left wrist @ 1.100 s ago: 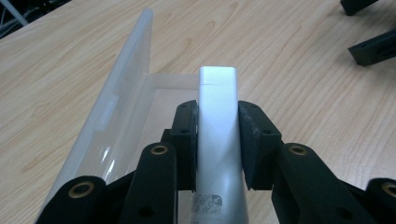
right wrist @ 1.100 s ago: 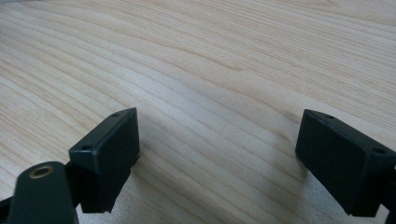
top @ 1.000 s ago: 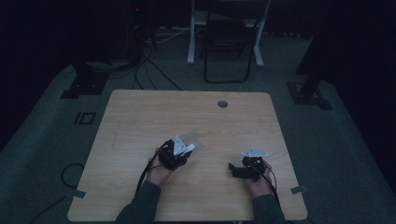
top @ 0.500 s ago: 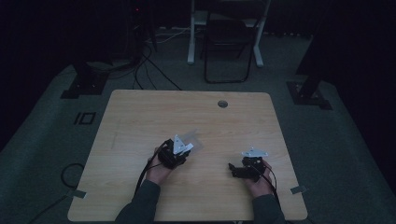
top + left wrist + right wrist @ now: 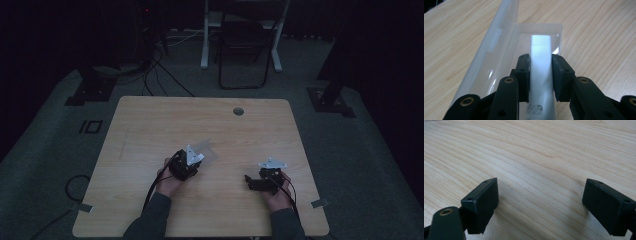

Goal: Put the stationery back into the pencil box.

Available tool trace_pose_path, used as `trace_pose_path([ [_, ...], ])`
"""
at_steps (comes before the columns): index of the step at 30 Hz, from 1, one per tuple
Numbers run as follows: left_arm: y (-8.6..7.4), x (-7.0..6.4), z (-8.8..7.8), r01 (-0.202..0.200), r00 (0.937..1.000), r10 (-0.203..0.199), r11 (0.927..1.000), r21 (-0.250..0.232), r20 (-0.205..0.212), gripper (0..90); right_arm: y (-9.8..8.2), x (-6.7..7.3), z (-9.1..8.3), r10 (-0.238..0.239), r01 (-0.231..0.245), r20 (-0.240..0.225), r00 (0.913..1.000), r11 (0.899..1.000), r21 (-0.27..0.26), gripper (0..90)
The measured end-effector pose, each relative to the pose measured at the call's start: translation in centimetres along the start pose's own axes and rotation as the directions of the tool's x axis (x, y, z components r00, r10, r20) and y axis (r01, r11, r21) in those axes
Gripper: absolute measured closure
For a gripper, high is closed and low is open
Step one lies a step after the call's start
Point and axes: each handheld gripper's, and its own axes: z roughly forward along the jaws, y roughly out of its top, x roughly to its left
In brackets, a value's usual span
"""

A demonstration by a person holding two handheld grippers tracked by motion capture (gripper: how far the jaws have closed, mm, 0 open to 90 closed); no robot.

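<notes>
In the left gripper view my left gripper is shut on a white, flat-ended tube with small print near its lower end. The tube points into a clear plastic case that lies open on the wooden table, its lid standing up at the left. From the high view, the left gripper sits just left of the faint clear case. My right gripper hangs open low over bare wood with nothing between its fingers; in the high view the right gripper is near the table's front right.
The wooden table has a round cable hole near its far edge. Beyond it a dark folding chair stands on the floor, and cables trail at the back left.
</notes>
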Motion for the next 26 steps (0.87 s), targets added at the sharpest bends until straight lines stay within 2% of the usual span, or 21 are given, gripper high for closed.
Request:
trace_pose_path([
  [9, -0.1, 0.1, -0.6, 0.012, 0.9999, -0.012, 0.9997, -0.02, -0.011, 65.1, 0.0, 0.0, 0.0, -0.001, 0.001, 0.0, 1.0, 1.0, 0.0, 13.3],
  [12, -0.2, -0.1, -1.2, 0.021, 0.9998, -0.02, 0.9984, -0.052, 0.006, 63.9, 0.0, 0.0, 0.0, 0.0, 0.0, 0.0, 1.0, 1.0, 0.0, 13.3],
  [20, -0.5, -0.9, -2.1, 0.012, 0.9993, -0.009, 0.997, -0.077, 0.036, 61.3, 0.0, 0.0, 0.0, 0.0, 0.0, 0.0, 1.0, 1.0, 0.0, 13.3],
  [26, -1.0, -2.2, -2.7, 0.014, 0.9955, -0.005, 0.9959, -0.089, 0.094, 59.9, 0.0, 0.0, 0.0, -0.001, 0.001, 0.0, 1.0, 1.0, 0.0, 13.3],
])
